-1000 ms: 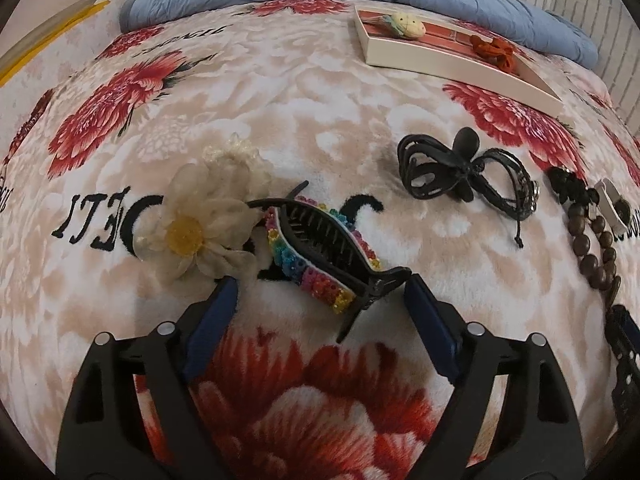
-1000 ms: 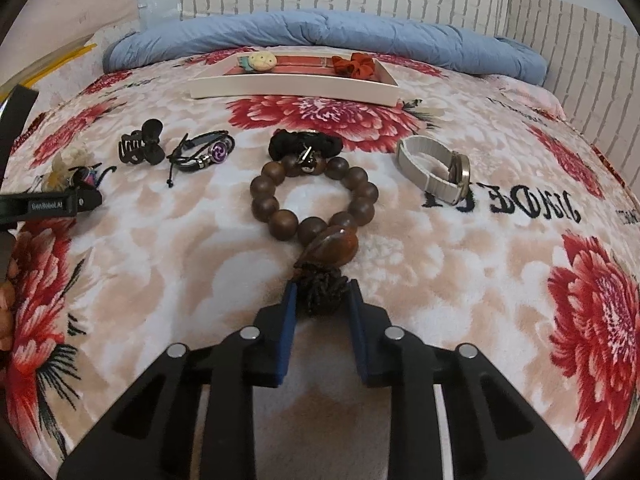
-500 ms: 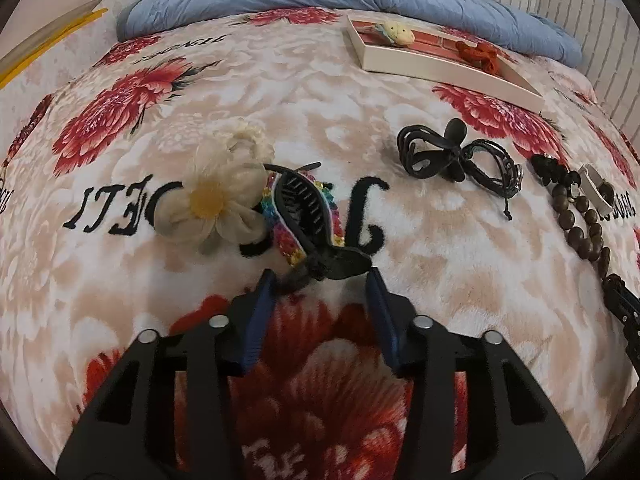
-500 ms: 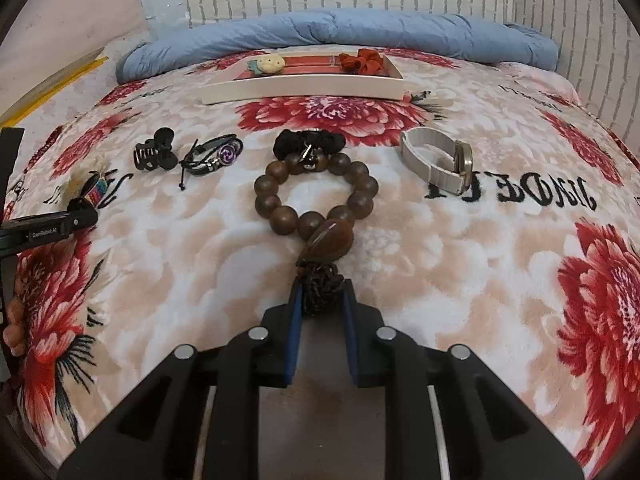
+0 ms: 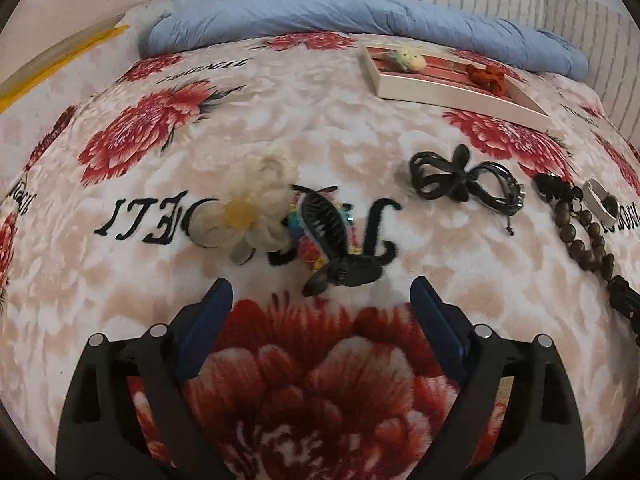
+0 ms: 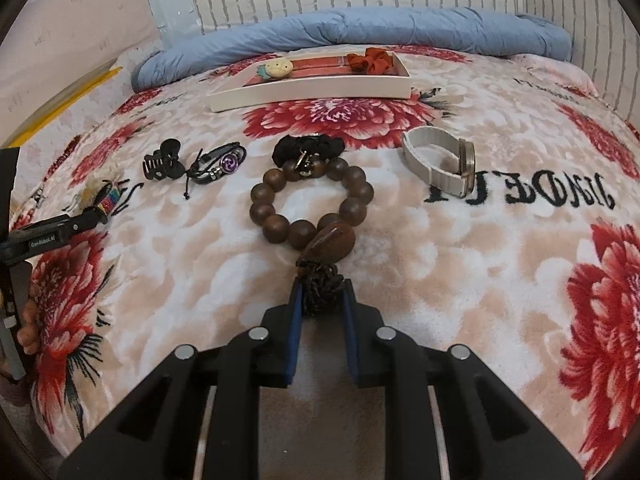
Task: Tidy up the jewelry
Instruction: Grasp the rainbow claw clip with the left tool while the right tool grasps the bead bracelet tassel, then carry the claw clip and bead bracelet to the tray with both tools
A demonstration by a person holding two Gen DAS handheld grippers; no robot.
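A black claw clip with rainbow trim [image 5: 324,228] lies on the floral blanket beside a cream fabric flower [image 5: 248,212]. My left gripper [image 5: 320,284] is opening wide. The clip's handle lies just beyond its fingertips, and neither pad touches it. My right gripper [image 6: 322,288] is shut on the dark knotted tassel [image 6: 320,280] of a brown wooden bead bracelet [image 6: 276,226], which rests on the blanket. A white tray [image 6: 312,94] stands at the back, holding a cream clip and a red scrunchie.
Between the two grippers lie a black claw clip [image 6: 164,164] and a cord bracelet with a purple charm [image 6: 224,162]. A black scrunchie [image 6: 308,146] touches the beads, and a white-banded watch [image 6: 436,160] lies to the right. A blue quilt [image 5: 360,16] lines the back wall.
The left jaws closed on the rainbow clip's handle, then sprang wide and drew back a little, and the clip turned. The right jaws tightened slightly on the tassel.
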